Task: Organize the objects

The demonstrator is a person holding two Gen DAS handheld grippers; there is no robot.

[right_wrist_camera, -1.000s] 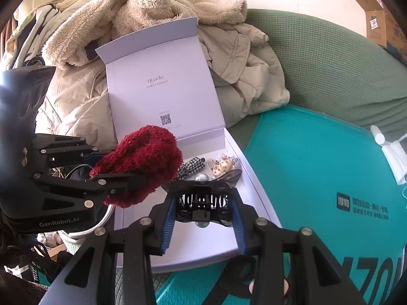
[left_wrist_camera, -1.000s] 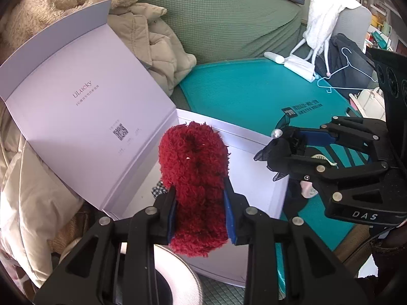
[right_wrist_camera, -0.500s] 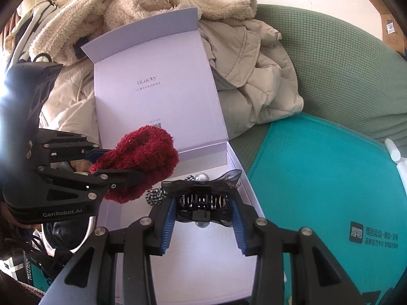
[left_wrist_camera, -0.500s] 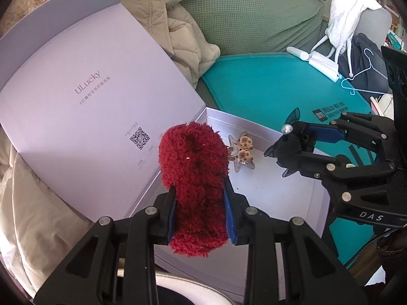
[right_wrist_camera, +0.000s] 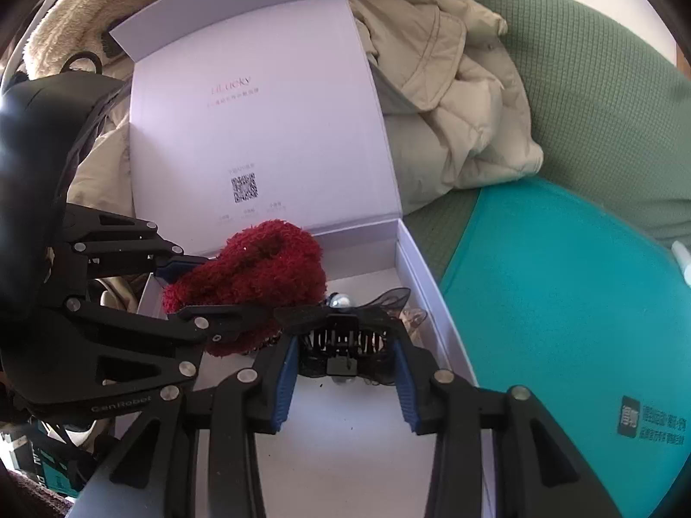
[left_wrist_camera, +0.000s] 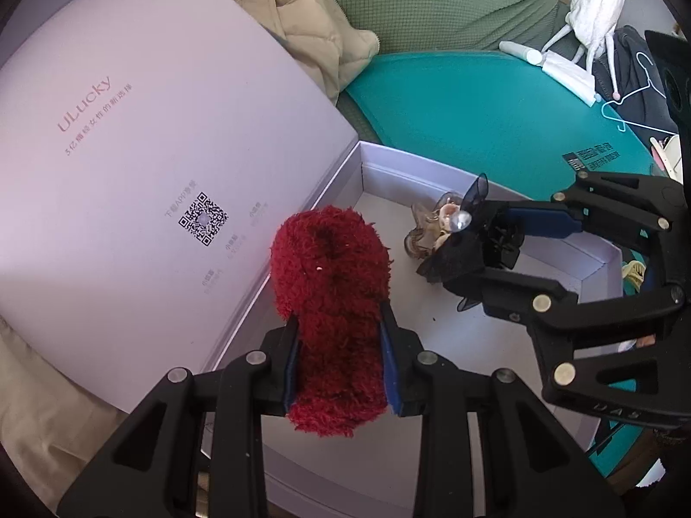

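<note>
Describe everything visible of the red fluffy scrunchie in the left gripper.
The red fluffy scrunchie is a thick, shaggy, dark red loop, plush or chenille by its look, with a shadowed dent at its centre. The left gripper pinches its lower part between blue-padded fingers; the upper part stands free past the fingertips. It hangs above the open lilac gift box, near the hinged lid, left of the black hair claw clip in the right gripper.

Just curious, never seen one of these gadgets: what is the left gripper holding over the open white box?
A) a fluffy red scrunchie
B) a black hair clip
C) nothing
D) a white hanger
A: the left gripper has its jaws closed on the fluffy red scrunchie above the white box; the black hair clip is in the right gripper.
</note>
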